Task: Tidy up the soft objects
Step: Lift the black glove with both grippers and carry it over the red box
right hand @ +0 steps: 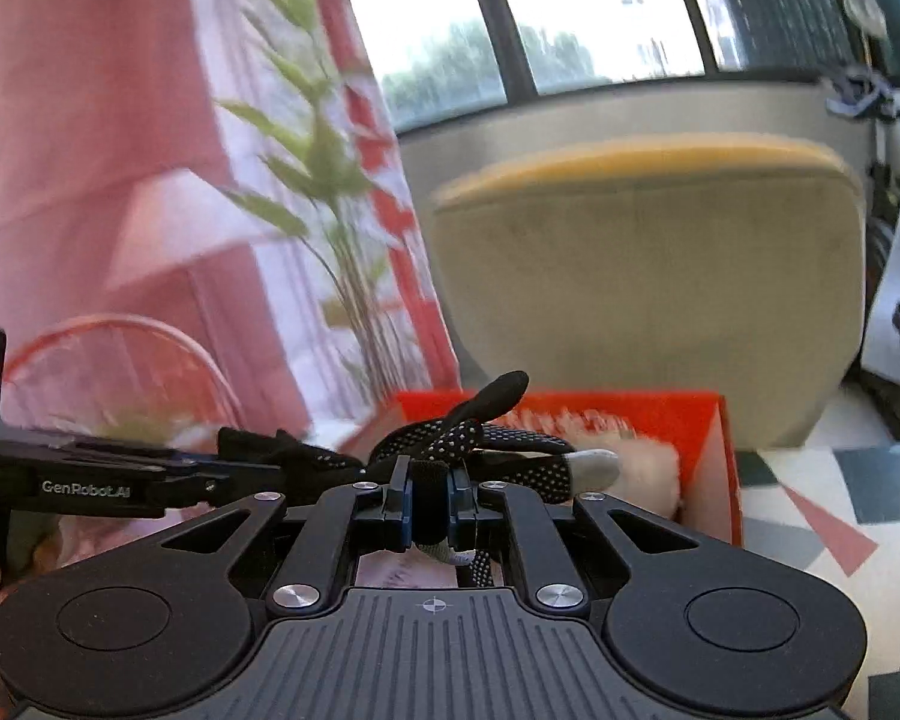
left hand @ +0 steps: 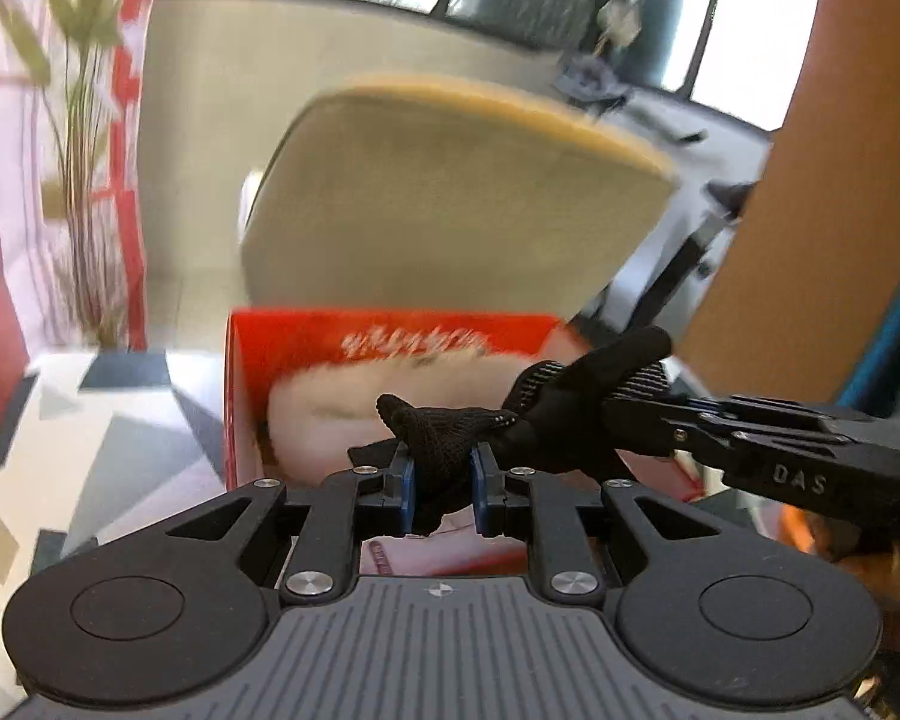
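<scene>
A: Which way does the glove (left hand: 546,414) lie?

B: Stretched sideways between the two grippers, held in the air above the red box (left hand: 306,348). Its long axis runs from the left gripper (left hand: 442,480) across to the right gripper (right hand: 429,501). In the right wrist view the dotted fingers fan rightward, and one finger sticks up.

A: And the tongs?

B: Both pairs are clamped on the glove. The left pinches a bunched cuff end; the right pinches a fold near the fingers.

A: How do the hands sit?

B: Side by side, both tilted downward toward the box. Each gripper shows in the other's view, reaching in from the side.

A: Anything in the box?

B: A fluffy white thing (left hand: 354,402) fills its middle; the red walls stand up around it. I cannot tell what it is.

A: Room around?

B: A beige chair (right hand: 648,288) stands just behind the box and a plant (right hand: 312,192) to the left. Patterned floor (right hand: 822,510) lies open to the right.
</scene>
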Motion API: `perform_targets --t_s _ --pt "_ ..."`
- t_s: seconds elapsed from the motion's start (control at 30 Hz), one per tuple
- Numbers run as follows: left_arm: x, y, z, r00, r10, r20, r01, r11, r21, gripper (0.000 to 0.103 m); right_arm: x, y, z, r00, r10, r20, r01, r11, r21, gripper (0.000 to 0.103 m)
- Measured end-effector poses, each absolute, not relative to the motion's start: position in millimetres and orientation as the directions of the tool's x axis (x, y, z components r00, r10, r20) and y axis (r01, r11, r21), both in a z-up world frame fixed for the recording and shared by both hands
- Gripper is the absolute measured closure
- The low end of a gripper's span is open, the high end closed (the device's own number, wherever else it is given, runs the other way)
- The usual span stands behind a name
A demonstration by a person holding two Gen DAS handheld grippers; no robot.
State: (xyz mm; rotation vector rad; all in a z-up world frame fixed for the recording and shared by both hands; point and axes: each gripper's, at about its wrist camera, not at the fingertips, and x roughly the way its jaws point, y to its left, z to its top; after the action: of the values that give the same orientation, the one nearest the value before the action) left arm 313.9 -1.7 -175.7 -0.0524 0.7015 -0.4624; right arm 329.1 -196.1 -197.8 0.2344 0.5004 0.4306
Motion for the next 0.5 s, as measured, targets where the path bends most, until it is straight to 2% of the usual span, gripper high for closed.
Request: perform_targets --t_s 0.1,0.3,0.37,0.5 --pt "338.1 -8.0 -196.8 0.612 -0.405 -0.679 0.352 0.909 -0.224 0.084 355.1 -195.4 -217.2 0.762 0.408 -0.502 -0.276 0.907 0.319 0.094" --pt "357.9 -20.6 -218.6 0.58 -0.342 -0.739 0.342 0.926 -0.16 0.084 382.8 -190.7 -254.6 0.694 0.369 -0.618 -0.198 0.924 0.329 0.094" --pt "365.9 -14.9 -221.4 0.575 -0.318 -0.754 0.34 0.931 -0.133 0.084 389.6 -188.4 -264.7 0.673 0.362 -0.645 -0.179 0.926 0.332 0.094" --pt "376.8 -17.8 -231.8 0.584 -0.238 -0.776 0.381 0.924 0.003 0.08 397.4 -180.3 -278.8 0.648 0.352 -0.675 -0.167 0.931 0.325 0.094"
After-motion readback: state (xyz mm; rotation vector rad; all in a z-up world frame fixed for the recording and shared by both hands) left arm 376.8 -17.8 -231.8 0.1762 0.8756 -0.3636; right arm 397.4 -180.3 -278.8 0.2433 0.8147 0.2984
